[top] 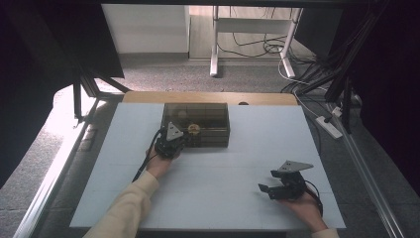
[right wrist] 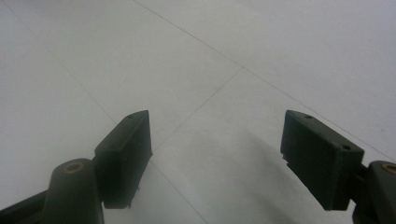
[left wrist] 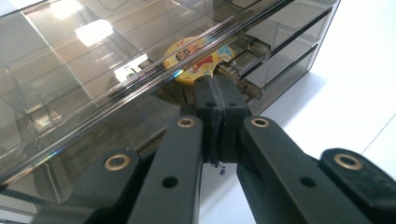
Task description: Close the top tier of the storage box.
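My right gripper (top: 264, 189) idles apart near the desk's (top: 237, 148) front-right corner; my left gripper (left wrist: 215, 93), pressed together, only touches the box (top: 196, 124) front, its drawer unopened.

The left gripper (left wrist: 215, 93) has its two black jaws pressed flat together, pad against pad, with nothing visible between them, and their tips sit right at the near front edge of a smoky transparent plastic organiser box (left wrist: 93, 84) divided into compartments. Just beyond the tips, inside the box, lies a round yellow disc with a colourful cartoon print (left wrist: 198, 58), partly hidden by the box's rim and the jaws. To the right of the box the plain white table surface (left wrist: 355, 93) stretches away, crossed by faint seams.
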Motion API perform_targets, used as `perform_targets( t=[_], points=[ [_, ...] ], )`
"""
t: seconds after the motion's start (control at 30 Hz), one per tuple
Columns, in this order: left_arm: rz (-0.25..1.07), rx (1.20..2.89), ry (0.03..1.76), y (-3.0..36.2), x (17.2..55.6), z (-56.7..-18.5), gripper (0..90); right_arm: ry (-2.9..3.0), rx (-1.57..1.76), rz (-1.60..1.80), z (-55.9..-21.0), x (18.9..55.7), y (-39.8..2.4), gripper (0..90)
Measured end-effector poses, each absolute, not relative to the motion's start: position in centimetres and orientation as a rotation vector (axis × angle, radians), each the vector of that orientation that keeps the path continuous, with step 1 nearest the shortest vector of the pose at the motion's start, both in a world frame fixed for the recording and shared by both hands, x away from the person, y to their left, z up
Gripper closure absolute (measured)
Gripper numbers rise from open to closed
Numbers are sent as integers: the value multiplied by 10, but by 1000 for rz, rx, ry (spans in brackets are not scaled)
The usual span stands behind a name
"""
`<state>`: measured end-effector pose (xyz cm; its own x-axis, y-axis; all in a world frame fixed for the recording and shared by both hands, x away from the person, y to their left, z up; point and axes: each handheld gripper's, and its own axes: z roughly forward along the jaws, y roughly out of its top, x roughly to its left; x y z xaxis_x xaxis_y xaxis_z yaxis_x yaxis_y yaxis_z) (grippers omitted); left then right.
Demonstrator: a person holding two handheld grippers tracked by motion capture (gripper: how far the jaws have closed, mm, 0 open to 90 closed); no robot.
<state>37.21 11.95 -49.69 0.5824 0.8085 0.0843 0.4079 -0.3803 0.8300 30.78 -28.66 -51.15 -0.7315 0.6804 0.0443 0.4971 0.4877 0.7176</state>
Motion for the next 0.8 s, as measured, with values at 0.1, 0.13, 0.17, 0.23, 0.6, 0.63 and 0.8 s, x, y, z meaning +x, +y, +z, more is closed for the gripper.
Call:
perform_targets(
  t=[0.1,0.13,0.17,0.23,0.6,0.63,0.8],
  points=[
    [633,2008,973,120,372,-497,885,2489,1006,1081,-511,308,-287,246],
    [634,2009,978,120,371,-497,885,2487,1005,1082,-511,307,-287,246],
    [628,2008,979,121,371,-496,885,2487,1002,1082,-511,307,-287,246],
    [623,2001,981,125,369,-494,886,2482,1000,1089,-510,306,-287,246],
    [592,1974,965,135,353,-482,881,2475,1000,1131,-510,307,-289,246],
    [592,1975,963,135,351,-482,880,2480,991,1126,-511,307,-288,246],
    [568,1967,952,138,344,-479,881,2482,987,1128,-510,306,-289,246]
  ],
)
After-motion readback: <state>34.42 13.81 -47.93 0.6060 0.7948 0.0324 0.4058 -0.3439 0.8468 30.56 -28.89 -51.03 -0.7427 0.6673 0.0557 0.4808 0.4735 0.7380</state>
